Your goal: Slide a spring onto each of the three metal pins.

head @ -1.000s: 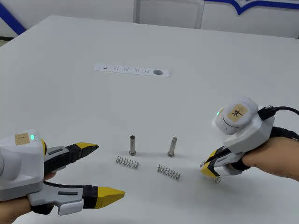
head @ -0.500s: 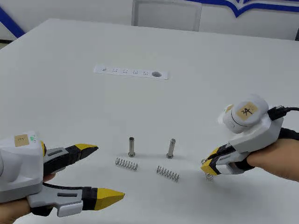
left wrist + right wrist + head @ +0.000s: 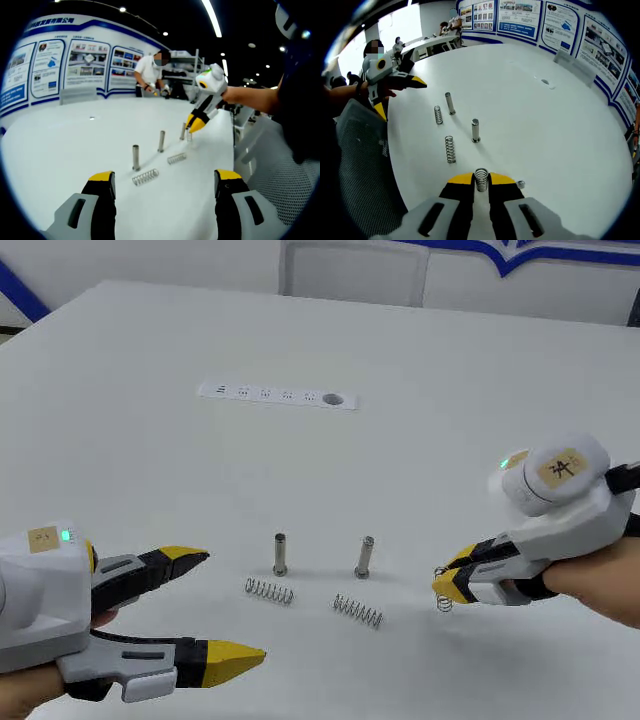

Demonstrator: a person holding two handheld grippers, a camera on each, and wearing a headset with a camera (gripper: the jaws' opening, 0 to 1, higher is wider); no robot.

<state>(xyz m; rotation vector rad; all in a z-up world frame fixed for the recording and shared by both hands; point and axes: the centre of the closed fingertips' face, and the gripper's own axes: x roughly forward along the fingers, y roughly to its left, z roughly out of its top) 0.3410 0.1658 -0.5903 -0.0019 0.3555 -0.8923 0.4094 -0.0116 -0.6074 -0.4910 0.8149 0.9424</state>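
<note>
**A:** Here we go, the right gripper (image 3: 441, 584) is clamped on a spring (image 3: 481, 180), coil standing upright between the yellow tips, low over the white table (image 3: 150, 450).

**B:** And the target?

**A:** That's the third pin (image 3: 183, 131), standing just beside those jaws. From the left gripper view, coil and pin look close together. Whether the coil's mouth is over the pin's top, I cannot tell.

**B:** My call for this step is to square the open end over the pin's head, hold the coil's axis upright, then lower straight down. Any tilt and the wire likely snags on the rim.

**A:** A gentle squeeze too, I'd say. A crushed coil won't slide.

**B:** What about the left gripper (image 3: 233, 604)?

**A:** Its jaws are spread wide with nothing between them, low at the near edge. On the table, the left loose spring (image 3: 270, 590) lies in front of the left pin (image 3: 280, 554), and the right loose spring (image 3: 358, 610) in front of the middle pin (image 3: 365, 556) — both pins bare.
</note>
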